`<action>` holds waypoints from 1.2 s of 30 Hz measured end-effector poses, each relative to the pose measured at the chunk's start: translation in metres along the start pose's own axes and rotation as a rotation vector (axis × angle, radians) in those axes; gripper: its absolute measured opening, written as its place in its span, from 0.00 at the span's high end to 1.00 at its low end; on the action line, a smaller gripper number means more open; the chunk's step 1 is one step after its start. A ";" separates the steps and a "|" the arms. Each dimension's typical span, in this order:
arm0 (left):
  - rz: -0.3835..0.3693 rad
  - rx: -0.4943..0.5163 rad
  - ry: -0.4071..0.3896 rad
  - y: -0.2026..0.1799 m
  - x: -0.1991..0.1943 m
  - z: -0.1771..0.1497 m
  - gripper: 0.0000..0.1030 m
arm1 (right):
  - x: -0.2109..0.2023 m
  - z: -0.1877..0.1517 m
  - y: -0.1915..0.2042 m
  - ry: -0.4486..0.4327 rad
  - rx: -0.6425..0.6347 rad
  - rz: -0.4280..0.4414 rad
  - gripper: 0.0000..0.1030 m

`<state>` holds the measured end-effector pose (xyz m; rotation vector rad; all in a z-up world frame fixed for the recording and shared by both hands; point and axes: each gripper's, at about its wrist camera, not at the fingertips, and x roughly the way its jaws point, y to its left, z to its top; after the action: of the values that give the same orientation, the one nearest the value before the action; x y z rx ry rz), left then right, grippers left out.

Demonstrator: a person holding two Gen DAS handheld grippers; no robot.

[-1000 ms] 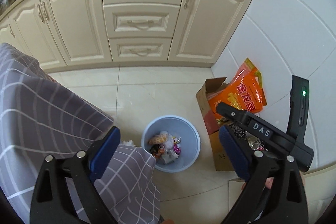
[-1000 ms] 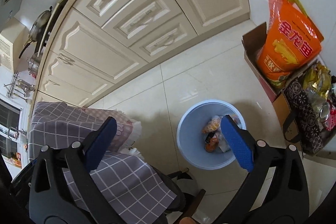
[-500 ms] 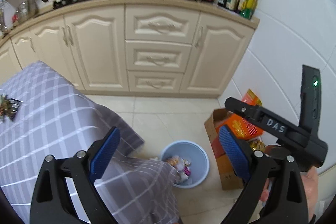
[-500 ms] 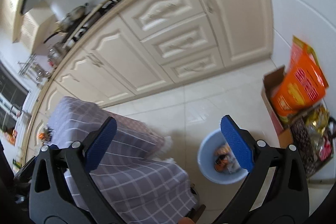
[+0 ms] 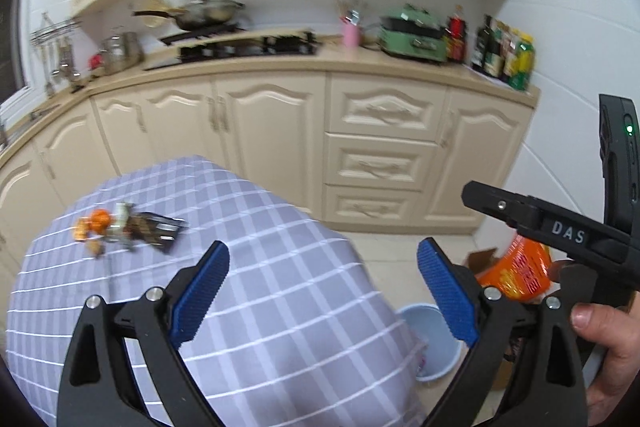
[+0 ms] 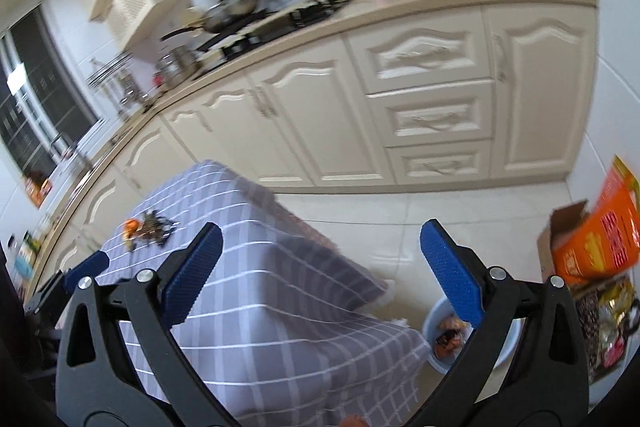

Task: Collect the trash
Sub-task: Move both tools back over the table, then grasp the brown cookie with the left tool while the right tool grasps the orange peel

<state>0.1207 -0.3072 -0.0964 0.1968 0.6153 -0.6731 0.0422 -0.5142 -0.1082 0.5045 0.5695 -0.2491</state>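
Desk (image 5: pixel 280 287) with grey checked cloth fills lower part of both views. Blue bin (image 6: pixel 436 323) stands on floor just beside desk's right edge, wrappers already inside. Left tool (image 5: pixel 322 301) spread wide, empty, above cloth. Right tool (image 6: pixel 320 275) also spread, holds nothing. Trash pile (image 5: pixel 128 229) lies on far left part of desk: orange scraps, dark crumpled wrapper. Judgement: light, soft, crinkly, maybe slippery; best pinch wrapper at bunched middle, low against cloth.

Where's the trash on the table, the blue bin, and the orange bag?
trash (image 5: pixel 132 231), left wrist view, middle of the wrapper pile.
bin (image 6: pixel 434 357), right wrist view, its left rim.
orange bag (image 6: pixel 596 239), right wrist view, its printed front.
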 end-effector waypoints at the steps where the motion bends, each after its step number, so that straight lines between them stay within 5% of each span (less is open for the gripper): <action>1: 0.016 -0.012 -0.011 0.012 -0.006 0.001 0.10 | 0.002 0.001 0.008 0.001 -0.014 0.011 0.06; 21: 0.294 -0.225 -0.020 0.205 -0.025 -0.031 0.10 | 0.088 -0.017 0.170 0.146 -0.276 0.182 0.06; 27: 0.355 -0.214 0.052 0.258 0.006 -0.039 0.10 | 0.115 -0.026 0.201 0.201 -0.320 0.206 0.06; 36: 0.341 -0.145 0.179 0.295 0.078 -0.037 0.10 | 0.155 -0.037 0.236 0.289 -0.380 0.229 0.06</action>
<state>0.3386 -0.1071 -0.1793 0.2220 0.7774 -0.2814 0.2372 -0.3078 -0.1325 0.2327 0.8126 0.1528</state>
